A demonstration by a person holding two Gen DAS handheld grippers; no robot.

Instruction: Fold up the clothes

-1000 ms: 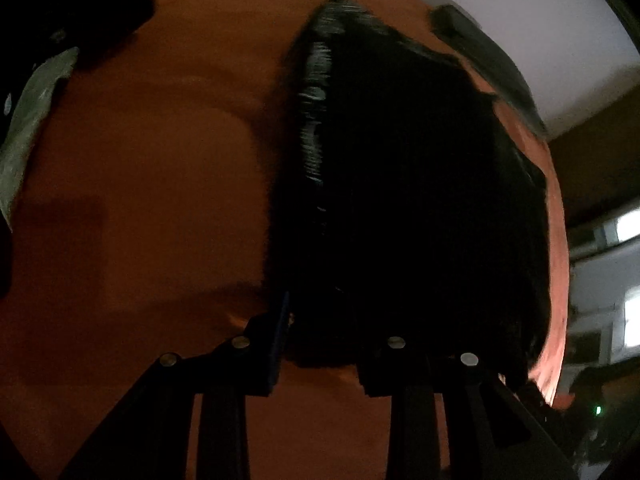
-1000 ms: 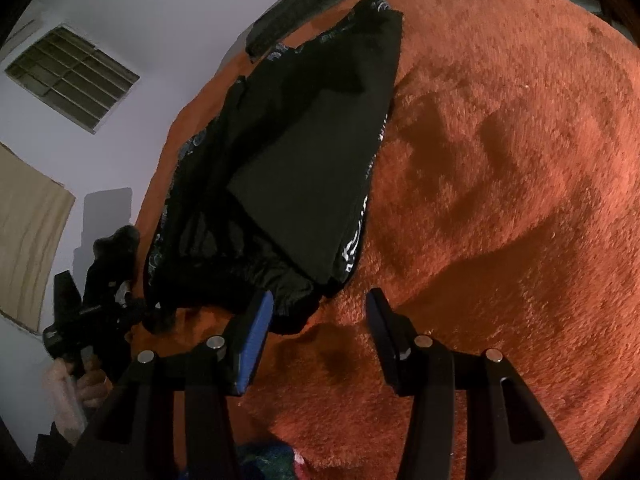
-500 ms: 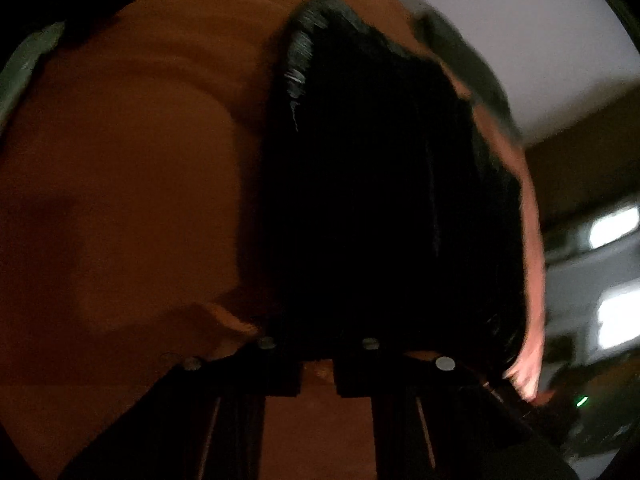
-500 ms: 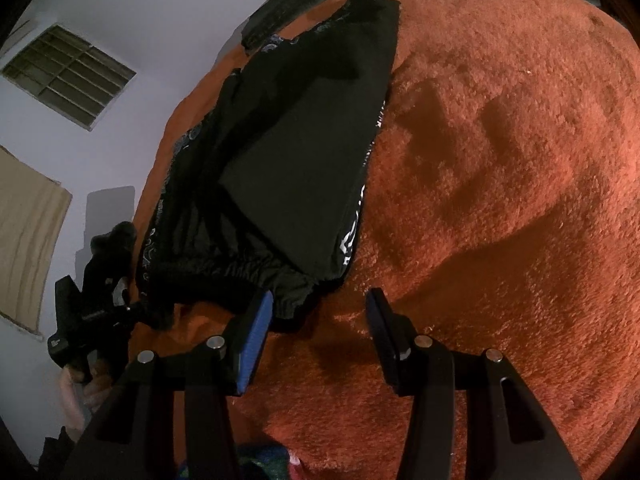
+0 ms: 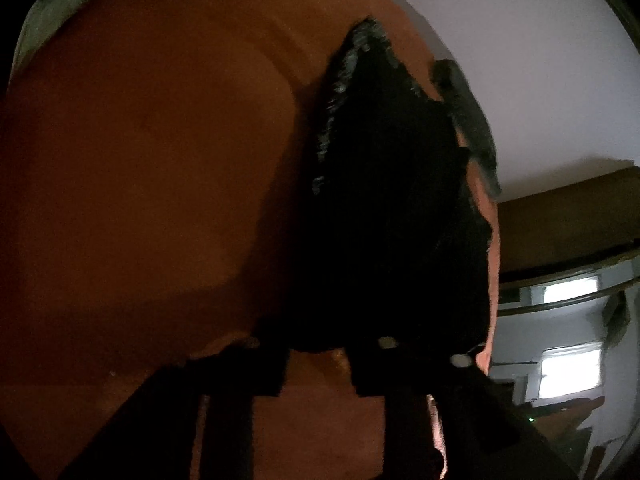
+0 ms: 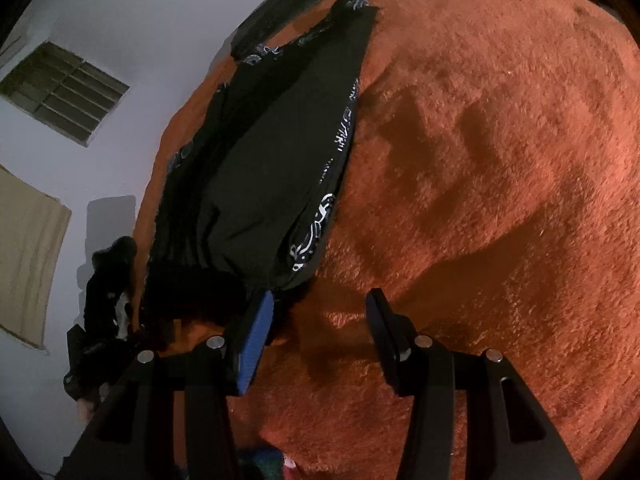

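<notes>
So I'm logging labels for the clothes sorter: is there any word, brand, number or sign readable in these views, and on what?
None readable.
White swirling print along the edge of the black fabric garment on the orange fuzzy blanket: a pattern, not letters.
Left wrist view: too dark to show any text.
</notes>
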